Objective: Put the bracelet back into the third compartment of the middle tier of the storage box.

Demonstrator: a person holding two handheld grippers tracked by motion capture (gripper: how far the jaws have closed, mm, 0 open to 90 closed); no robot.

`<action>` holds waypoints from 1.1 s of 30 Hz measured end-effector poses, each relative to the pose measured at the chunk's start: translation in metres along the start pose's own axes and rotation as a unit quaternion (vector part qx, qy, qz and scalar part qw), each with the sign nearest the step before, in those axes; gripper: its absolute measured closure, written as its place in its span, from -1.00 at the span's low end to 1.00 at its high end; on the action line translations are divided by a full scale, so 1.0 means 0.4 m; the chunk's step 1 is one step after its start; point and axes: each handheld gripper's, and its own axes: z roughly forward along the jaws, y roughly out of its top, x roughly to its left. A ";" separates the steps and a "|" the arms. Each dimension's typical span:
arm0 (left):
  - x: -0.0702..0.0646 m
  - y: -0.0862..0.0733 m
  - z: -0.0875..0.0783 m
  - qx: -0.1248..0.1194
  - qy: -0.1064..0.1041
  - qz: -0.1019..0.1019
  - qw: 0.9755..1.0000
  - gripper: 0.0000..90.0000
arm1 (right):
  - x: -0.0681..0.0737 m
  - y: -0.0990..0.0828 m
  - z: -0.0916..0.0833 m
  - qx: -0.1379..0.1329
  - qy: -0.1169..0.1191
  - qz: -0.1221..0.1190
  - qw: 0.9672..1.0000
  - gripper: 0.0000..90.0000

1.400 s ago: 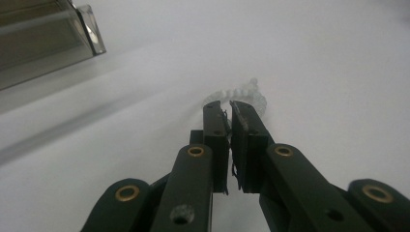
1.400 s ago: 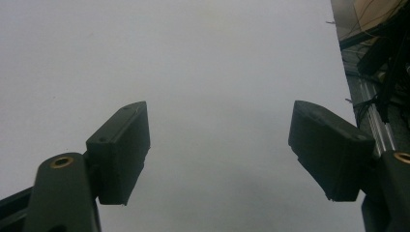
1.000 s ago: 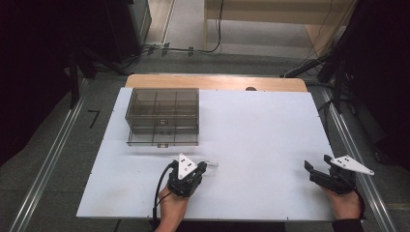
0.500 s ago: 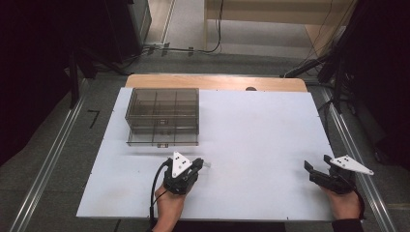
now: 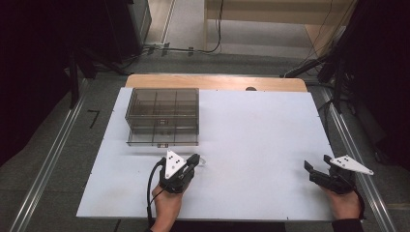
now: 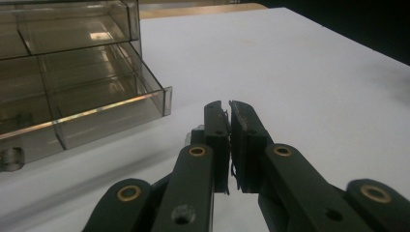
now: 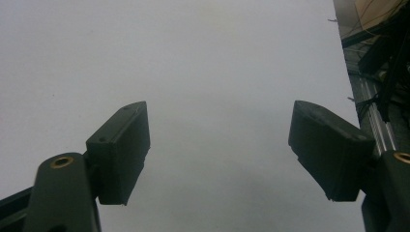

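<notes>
From the high view, a smoky clear organizer box [image 5: 163,116] sits on the left half of the white table [image 5: 261,125], toward its far edge. The left gripper [image 5: 195,161] lies on the table on the near side of the box, a little to its right, jaws pressed together, with a hand [image 5: 167,205] behind it. A small clear thing lies at its tip, too small to identify. The right gripper [image 5: 312,168] rests well apart from the box, at the table's near right edge, jaws spread.

In the left gripper view, the left gripper [image 6: 228,108] has its jaws closed with only a thin slit between the pads and nothing visibly held. The organizer box [image 6: 72,72] stands just ahead and to the left, its lowest drawer pulled out toward the gripper.

In the right gripper view, the right gripper [image 7: 220,125] holds its jaws wide apart over bare white table [image 7: 203,58], with nothing between them.
</notes>
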 end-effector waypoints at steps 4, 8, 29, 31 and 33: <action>0.007 0.003 -0.006 -0.011 0.004 -0.004 1.000 0.93 | 0.001 0.000 0.000 0.000 -0.001 0.001 1.000 -0.53; 0.015 0.005 -0.010 -0.021 0.005 -0.011 1.000 0.93 | 0.001 0.000 0.001 0.001 -0.001 0.000 1.000 -0.53; 0.048 0.024 -0.028 -0.060 0.015 -0.028 0.998 0.93 | 0.000 -0.001 0.003 0.004 0.000 0.000 1.000 -0.53; 0.051 0.026 -0.029 -0.067 0.014 -0.029 0.997 0.93 | 0.001 -0.001 0.004 0.004 0.000 0.000 1.000 -0.53; 0.054 0.028 -0.032 -0.069 0.016 -0.030 0.997 0.93 | 0.001 -0.002 0.004 0.004 0.000 0.000 1.000 -0.53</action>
